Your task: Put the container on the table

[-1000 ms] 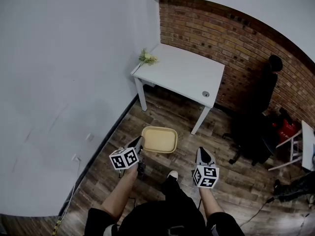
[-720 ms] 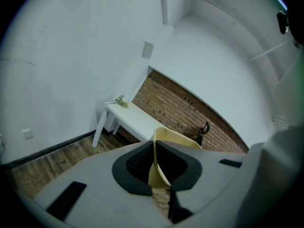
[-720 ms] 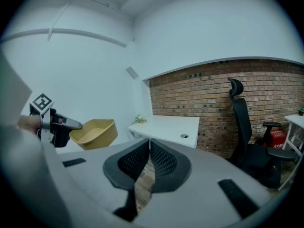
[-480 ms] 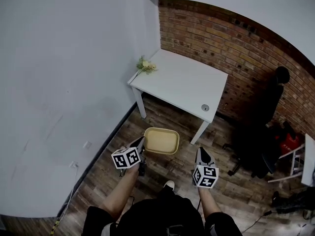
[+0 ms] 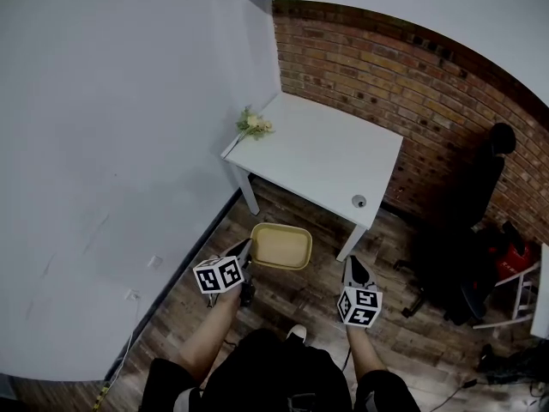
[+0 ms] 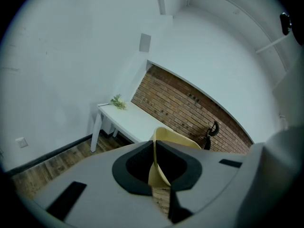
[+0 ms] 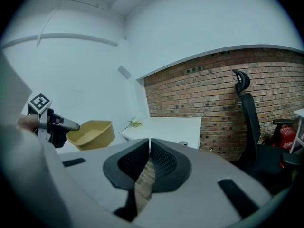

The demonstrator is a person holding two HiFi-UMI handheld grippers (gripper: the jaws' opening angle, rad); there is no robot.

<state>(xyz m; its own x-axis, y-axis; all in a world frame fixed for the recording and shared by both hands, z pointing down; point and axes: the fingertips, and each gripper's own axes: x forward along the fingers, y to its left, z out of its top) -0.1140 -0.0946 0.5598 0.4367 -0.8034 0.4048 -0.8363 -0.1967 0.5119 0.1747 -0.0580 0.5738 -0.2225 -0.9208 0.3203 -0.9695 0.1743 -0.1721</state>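
Carried closer to the white tabletop [image 5: 317,157], the empty yellow container [image 5: 279,245] hangs over the floor [image 5: 283,294], its rim clamped in the left gripper [image 5: 245,250]; the right gripper [image 5: 352,266] is closed on nothing.

**Counter mostly open, two spots taken**

Most of the counter [image 5: 317,148] top is being left bare. Its far left corner is being taken up by a sprig of flowers [image 5: 255,125], and a spot near the front right edge by a small round object [image 5: 358,201]. The far side is being closed off by the brick wall [image 5: 360,67]. Room off the right end is being taken by an office chair [image 5: 450,247]. Nothing is being placed between the container [image 5: 279,245] and the near edge.
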